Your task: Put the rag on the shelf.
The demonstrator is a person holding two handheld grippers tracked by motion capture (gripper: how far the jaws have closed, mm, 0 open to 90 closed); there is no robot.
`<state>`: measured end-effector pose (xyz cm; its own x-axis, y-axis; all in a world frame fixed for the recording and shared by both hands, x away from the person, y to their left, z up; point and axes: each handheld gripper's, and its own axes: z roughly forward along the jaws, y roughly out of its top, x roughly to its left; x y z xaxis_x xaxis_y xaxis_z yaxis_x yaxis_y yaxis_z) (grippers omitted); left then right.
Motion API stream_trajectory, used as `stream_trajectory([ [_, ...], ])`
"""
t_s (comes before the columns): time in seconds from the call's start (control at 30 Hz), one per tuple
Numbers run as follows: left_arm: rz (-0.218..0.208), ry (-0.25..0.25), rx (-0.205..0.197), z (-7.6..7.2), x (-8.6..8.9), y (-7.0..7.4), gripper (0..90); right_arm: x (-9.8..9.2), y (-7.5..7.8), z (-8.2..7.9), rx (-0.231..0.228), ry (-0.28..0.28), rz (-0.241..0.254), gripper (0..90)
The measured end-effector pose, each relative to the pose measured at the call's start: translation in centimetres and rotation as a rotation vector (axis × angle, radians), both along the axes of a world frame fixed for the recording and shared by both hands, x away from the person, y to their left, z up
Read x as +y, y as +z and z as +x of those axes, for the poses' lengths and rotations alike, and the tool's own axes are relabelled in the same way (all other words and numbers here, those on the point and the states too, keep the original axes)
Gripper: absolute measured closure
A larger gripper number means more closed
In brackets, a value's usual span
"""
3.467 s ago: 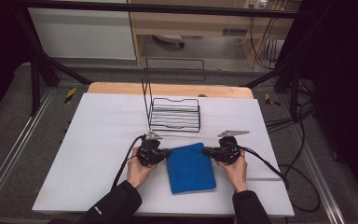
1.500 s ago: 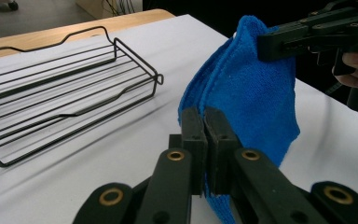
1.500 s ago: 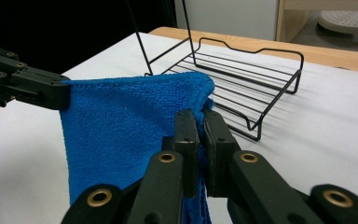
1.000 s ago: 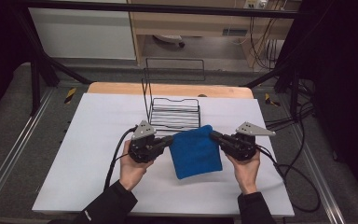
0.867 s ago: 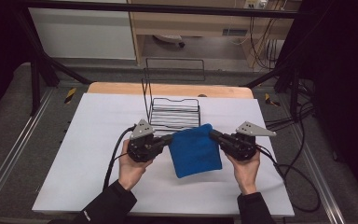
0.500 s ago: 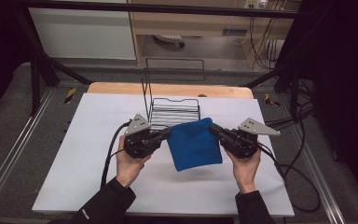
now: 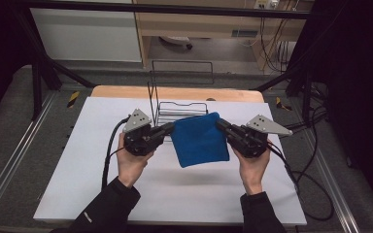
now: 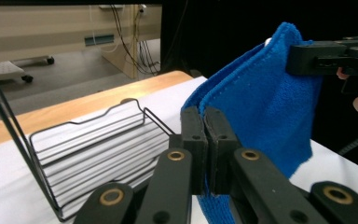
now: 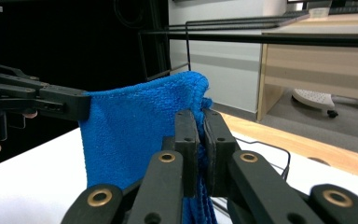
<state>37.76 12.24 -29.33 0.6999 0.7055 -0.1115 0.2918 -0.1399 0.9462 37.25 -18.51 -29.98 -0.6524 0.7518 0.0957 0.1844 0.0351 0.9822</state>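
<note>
Now level, grippers (image 7: 171, 130) (image 7: 222, 127) inward — towel (image 7: 199, 141) aloft

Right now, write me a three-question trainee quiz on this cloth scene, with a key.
1. True or false: the blue cloth lies flat on the table.
2. Which grips the cloth? A) the left gripper alone B) the right gripper alone C) both
3. What stands beyond the cloth in the high view?

Key
1. False: it hangs off the table, held by its two upper corners.
2. C: each gripper's jaws are shut on a corner, as both gripper views show.
3. A black wire rack, with nothing in it.
</note>
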Motion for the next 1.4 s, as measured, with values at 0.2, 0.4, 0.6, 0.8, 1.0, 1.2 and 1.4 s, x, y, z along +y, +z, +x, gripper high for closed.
stream_trajectory([
  [0.2,-0.006,0.015,-0.020,0.3,0.2,0.7,87.6,0.6,0.9,0.2,-0.029,-0.013,-0.001,86.4],
  [0.4,-0.030,0.028,-0.041,0.6,0.6,1.5,87.7,1.0,1.7,0.4,-0.055,-0.024,0.010,86.4],
  [0.6,-0.057,0.040,-0.068,1.0,0.8,2.3,87.6,1.5,2.6,0.9,-0.078,-0.033,0.025,86.4],
  [0.8,-0.061,0.045,-0.097,1.4,1.2,2.9,87.6,1.9,3.3,1.1,-0.093,-0.038,0.023,86.5],
  [1.0,-0.073,0.056,-0.131,1.6,1.4,3.8,87.6,2.2,4.1,1.3,-0.115,-0.044,0.029,86.5],
  [1.2,-0.093,0.070,-0.164,2.0,1.6,5.1,87.5,2.6,5.1,1.8,-0.143,-0.048,0.053,86.5],
  [1.4,-0.108,0.083,-0.177,2.6,1.8,6.0,87.6,2.9,5.9,2.3,-0.158,-0.051,0.069,86.6],
])
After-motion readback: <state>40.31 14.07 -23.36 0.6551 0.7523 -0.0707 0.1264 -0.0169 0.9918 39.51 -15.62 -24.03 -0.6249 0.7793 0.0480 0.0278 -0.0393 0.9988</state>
